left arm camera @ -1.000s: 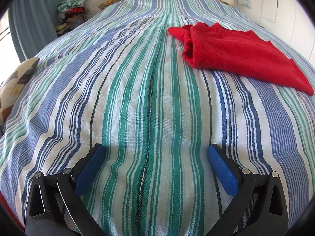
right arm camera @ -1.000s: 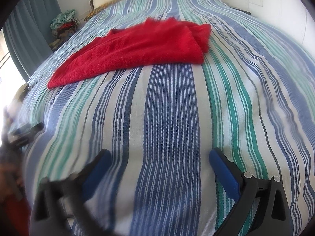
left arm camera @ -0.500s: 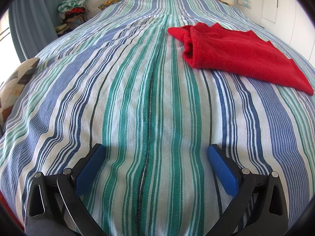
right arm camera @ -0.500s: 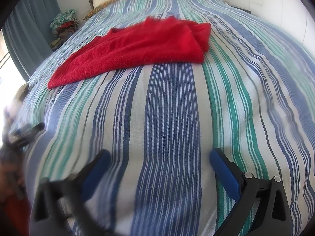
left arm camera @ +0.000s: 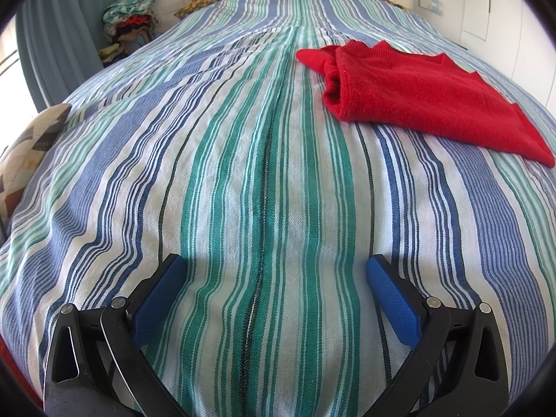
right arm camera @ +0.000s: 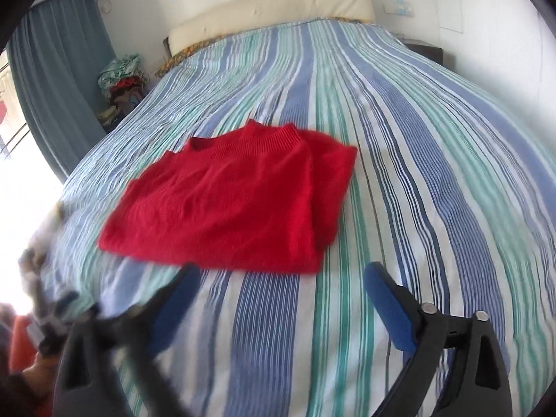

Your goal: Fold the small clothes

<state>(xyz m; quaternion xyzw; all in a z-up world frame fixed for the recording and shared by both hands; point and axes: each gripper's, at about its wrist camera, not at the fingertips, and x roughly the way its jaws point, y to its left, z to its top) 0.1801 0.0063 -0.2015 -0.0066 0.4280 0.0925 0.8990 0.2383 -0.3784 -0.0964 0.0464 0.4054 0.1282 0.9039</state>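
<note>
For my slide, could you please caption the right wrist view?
Open right tongs above the striped bedspread, facing a folded red sweater.

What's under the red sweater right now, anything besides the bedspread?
The red sweater lies folded flat on the striped bedspread, and only that cover shows around its edges. Whatever is directly beneath or tucked inside its folds is hidden by the knit.

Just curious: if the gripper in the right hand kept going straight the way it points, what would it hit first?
Probably the striped bedspread, just short of the folded red sweater; depth is hard to judge. The right gripper holds nothing.
</note>
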